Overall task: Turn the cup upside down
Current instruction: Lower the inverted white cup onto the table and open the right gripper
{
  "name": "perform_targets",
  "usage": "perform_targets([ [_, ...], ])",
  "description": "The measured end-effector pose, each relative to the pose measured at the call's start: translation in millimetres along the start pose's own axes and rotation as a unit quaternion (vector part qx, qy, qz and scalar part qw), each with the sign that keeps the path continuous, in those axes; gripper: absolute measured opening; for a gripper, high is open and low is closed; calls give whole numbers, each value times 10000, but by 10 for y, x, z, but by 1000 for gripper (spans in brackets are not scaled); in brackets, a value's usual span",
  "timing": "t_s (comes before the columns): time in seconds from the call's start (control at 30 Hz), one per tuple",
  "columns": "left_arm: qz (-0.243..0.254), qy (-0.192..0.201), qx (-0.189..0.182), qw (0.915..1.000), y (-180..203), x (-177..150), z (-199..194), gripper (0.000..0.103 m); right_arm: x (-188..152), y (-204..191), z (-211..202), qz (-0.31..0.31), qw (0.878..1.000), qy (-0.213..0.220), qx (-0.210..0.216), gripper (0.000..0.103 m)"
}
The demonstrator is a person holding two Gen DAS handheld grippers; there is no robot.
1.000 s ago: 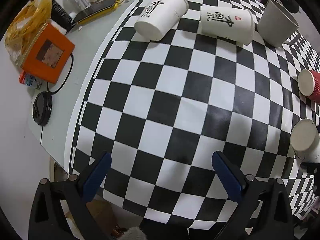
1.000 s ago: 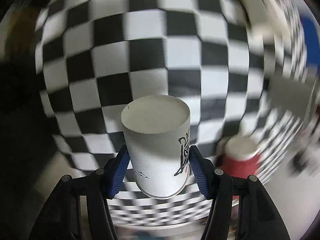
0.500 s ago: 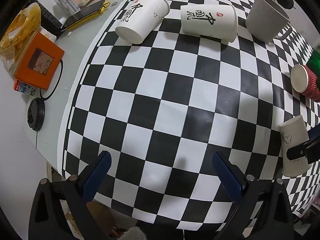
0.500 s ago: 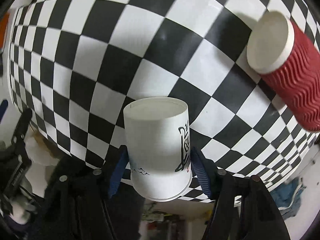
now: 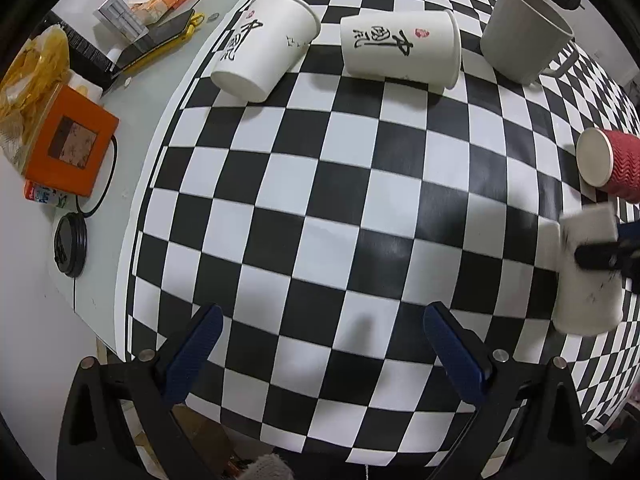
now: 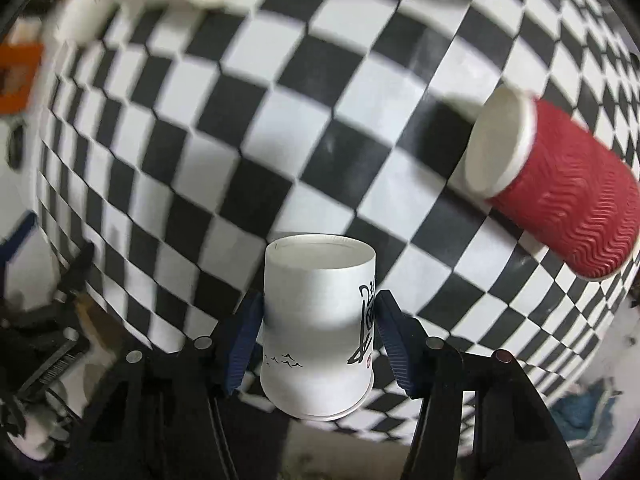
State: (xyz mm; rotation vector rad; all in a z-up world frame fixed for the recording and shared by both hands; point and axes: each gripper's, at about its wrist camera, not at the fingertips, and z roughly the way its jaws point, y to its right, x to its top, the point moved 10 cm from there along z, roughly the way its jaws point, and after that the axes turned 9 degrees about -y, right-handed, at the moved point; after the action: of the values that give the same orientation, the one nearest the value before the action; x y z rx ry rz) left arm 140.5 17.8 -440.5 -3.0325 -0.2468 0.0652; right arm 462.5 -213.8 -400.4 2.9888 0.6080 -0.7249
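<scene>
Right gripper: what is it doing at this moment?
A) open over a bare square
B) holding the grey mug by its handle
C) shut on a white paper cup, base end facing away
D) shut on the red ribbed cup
C: the right gripper pinches the white paper cup between its blue pads, while the red ribbed cup lies apart on its side.

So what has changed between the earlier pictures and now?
The right tongs kept their grip on the white paper cup and turned it. A second ago its base faced the left camera; now it stands base up by the checkered cloth. The left tongs stayed open and empty. The red ripple cup still lies on its side.
</scene>
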Motion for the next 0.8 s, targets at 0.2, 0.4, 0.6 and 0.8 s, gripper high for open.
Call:
perform_targets([
  [0.2, 0, 12, 17, 10000, -4, 186, 6, 103, 253, 119, -781, 582, 9762, 2040, 454, 60],
  [0.4, 120, 49, 37, 9999, 34, 328, 28, 103, 174, -87, -806, 1051, 9246, 3644, 361, 60],
  [0.6, 365, 144, 113, 9992, 100, 310, -7, 103, -114, -509, -355, 1236, 9023, 4129, 87, 60],
  [0.8, 524, 309, 60, 9981, 198, 251, -119, 103, -390, -667, 78, 1333, 9071, 3993, -74, 61],
])
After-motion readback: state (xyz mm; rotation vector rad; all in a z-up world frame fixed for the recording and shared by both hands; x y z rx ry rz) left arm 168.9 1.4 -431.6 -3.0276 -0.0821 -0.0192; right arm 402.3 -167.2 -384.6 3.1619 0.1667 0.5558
